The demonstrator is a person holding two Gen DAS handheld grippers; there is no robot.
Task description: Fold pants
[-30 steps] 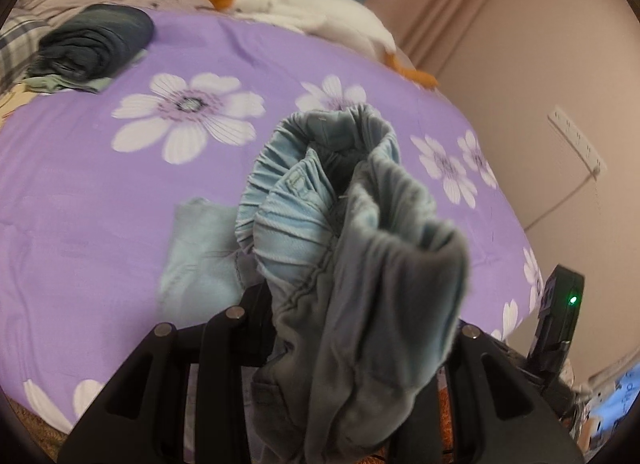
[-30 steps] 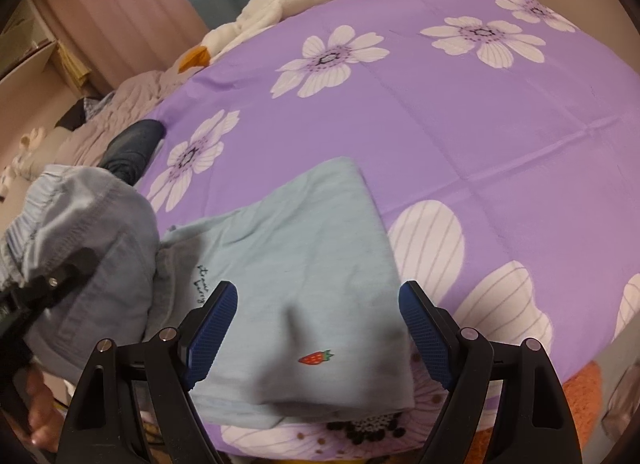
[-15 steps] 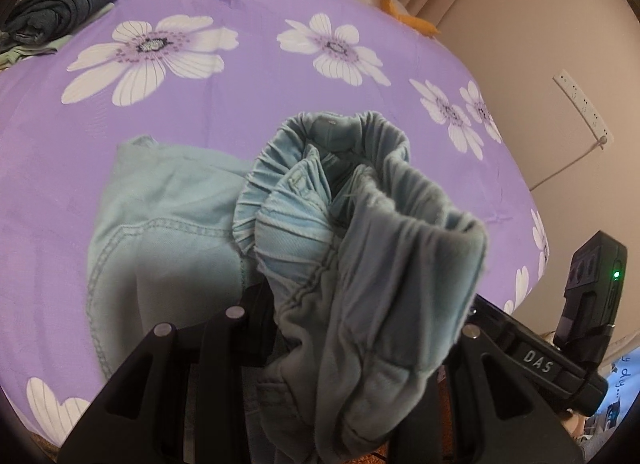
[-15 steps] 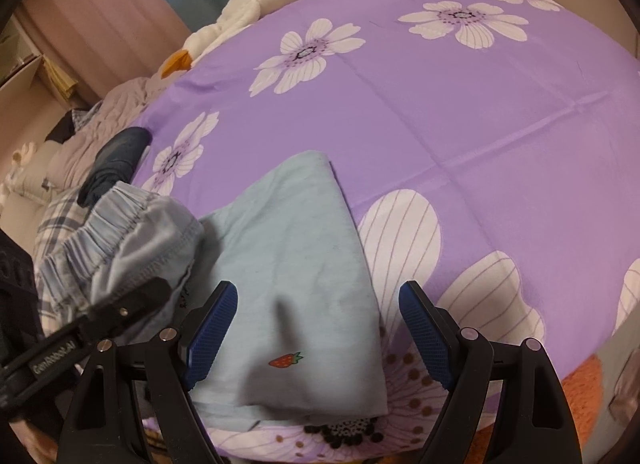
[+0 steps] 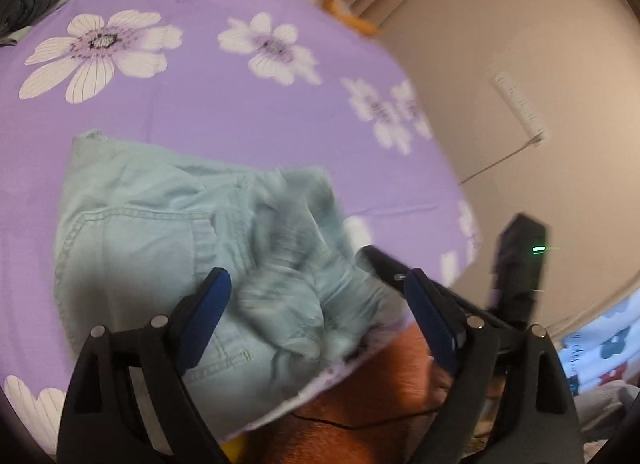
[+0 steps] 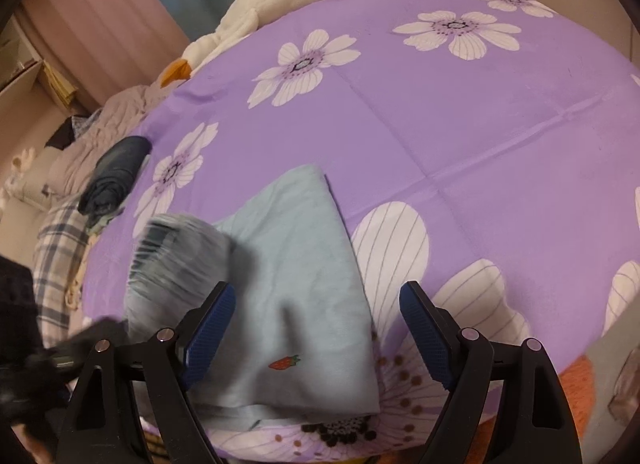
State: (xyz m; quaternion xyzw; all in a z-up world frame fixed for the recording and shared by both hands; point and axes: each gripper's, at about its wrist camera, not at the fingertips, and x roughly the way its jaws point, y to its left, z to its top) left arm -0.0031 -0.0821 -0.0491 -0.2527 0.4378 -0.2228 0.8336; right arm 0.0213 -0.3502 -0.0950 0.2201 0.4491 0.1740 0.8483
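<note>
1. At the near edge of the bed (image 5: 224,112), left wrist view: the left gripper (image 5: 316,312) had just been opening, its fingers (image 5: 206,306) spread wide, with the bunched waistband of the pants (image 5: 168,232) lying loose and blurred between them, pads not pressing it. The rest of the pants lay flat on the purple sheet, back pocket up, running toward the left side. My read: this was the release of a fold. To do it well, let the waistband drop squarely onto the layer below, then back out low along the cloth so the pads don't snag it.
2. At the same near edge, right wrist view: the right gripper (image 6: 316,328) hovered with fingers (image 6: 210,324) spread over the folded leg section of the pants (image 6: 304,272), strawberry mark up, holding nothing that I could see. The waistband lump sat at its left, blurred. I'd judge the right should press or smooth that lump flat and square the edges. The risk was the elastic springing back open.
</note>
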